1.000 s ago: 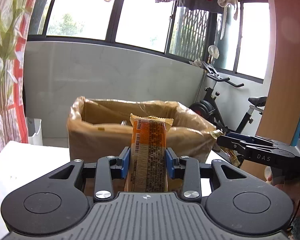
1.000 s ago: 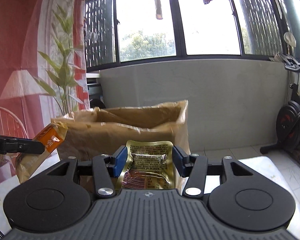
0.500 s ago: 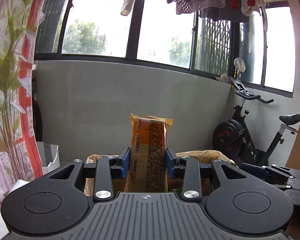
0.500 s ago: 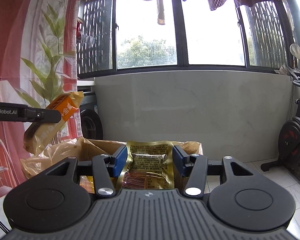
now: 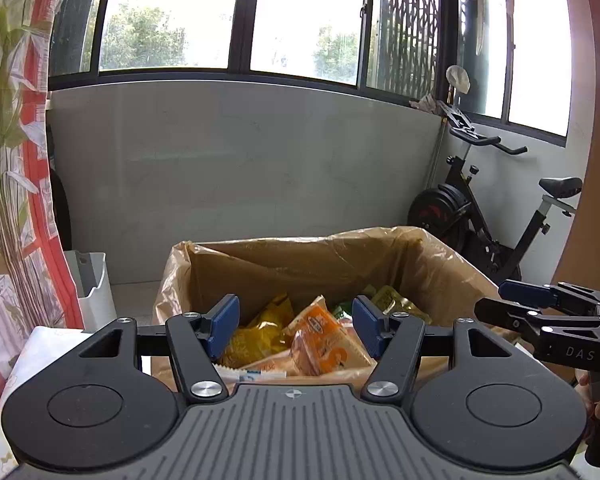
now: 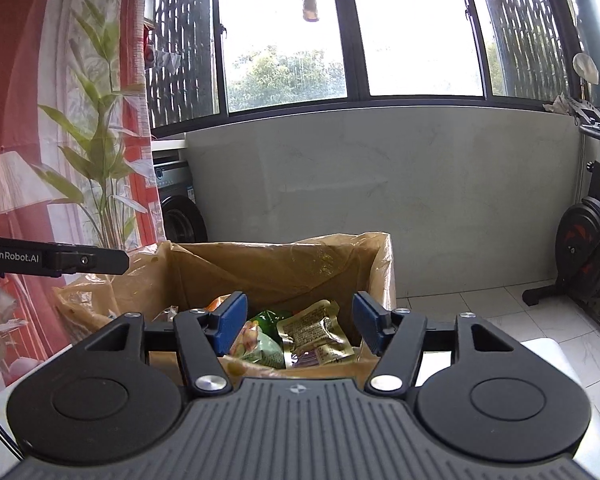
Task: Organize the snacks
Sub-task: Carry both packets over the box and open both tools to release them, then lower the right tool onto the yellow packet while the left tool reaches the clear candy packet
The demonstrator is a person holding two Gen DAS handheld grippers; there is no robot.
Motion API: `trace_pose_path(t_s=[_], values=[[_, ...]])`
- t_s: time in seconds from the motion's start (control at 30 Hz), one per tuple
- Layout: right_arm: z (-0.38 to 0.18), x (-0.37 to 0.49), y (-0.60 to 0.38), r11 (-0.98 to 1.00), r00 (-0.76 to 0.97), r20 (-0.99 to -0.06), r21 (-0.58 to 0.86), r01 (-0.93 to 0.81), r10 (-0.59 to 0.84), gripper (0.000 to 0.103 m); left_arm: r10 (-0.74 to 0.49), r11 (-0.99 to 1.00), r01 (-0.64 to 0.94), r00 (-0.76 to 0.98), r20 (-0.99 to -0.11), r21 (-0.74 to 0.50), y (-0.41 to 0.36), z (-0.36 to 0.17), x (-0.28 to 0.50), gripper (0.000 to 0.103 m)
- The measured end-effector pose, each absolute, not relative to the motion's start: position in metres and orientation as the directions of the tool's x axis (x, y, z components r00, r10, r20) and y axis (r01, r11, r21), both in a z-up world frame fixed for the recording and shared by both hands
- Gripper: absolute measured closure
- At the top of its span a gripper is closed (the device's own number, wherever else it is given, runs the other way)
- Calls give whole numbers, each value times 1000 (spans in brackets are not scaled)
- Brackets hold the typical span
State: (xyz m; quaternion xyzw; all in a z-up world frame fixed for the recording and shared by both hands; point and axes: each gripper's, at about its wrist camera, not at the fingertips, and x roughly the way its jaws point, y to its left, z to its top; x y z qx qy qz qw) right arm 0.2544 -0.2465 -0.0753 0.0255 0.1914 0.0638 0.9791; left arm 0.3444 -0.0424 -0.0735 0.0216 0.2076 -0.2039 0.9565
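Note:
A cardboard box [image 5: 300,264] lined with a plastic bag stands open in front of both grippers. My left gripper [image 5: 296,316] hovers over it, jaws opening, nothing between the blue pads. Below it an orange snack packet [image 5: 320,340] lies among yellow packets [image 5: 256,340] in the box. My right gripper [image 6: 300,312] is also over the box [image 6: 268,268], jaws opening and empty. A gold snack packet [image 6: 316,336] rests below it beside a green packet [image 6: 260,340]. Each gripper shows in the other's view: the right gripper [image 5: 500,300] and the left gripper [image 6: 116,260].
The box sits on a white table [image 5: 40,348]. An exercise bike [image 5: 500,220] stands at the right by the grey wall. A white bin [image 5: 94,284] and a leafy plant [image 6: 100,140] with a red-patterned curtain are at the left. A washing machine [image 6: 180,212] is behind.
Both grippers moved over the box and opened. The orange packet left the left jaws and the gold packet left the right jaws; both now lie in the box.

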Motion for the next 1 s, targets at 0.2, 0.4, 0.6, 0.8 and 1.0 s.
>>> trace_pose_path(t_s=[0.2,0.4,0.6,0.8,1.0], values=[[-80,211,-236,987,926,-342,69,-146,161,41,-414,902,425,803,-429,-75,-21,-83,311,38],[-102,183,-228,985,914,-369,85,-149,170,41,-417,904,412,787,-454,-115,-12,-116,273,38],[-146,176,-217,981,841,-504,95,-172,196,41,-361,928,354,771,-526,-117,-9,-156,269,38],[-203,171,-204,975,702,-677,124,-187,221,41,-327,943,307,766,-553,-132,-3,-177,267,38],[-226,170,-194,970,626,-750,92,-224,215,46,-311,949,271,737,-600,-159,-2,-194,262,39]])
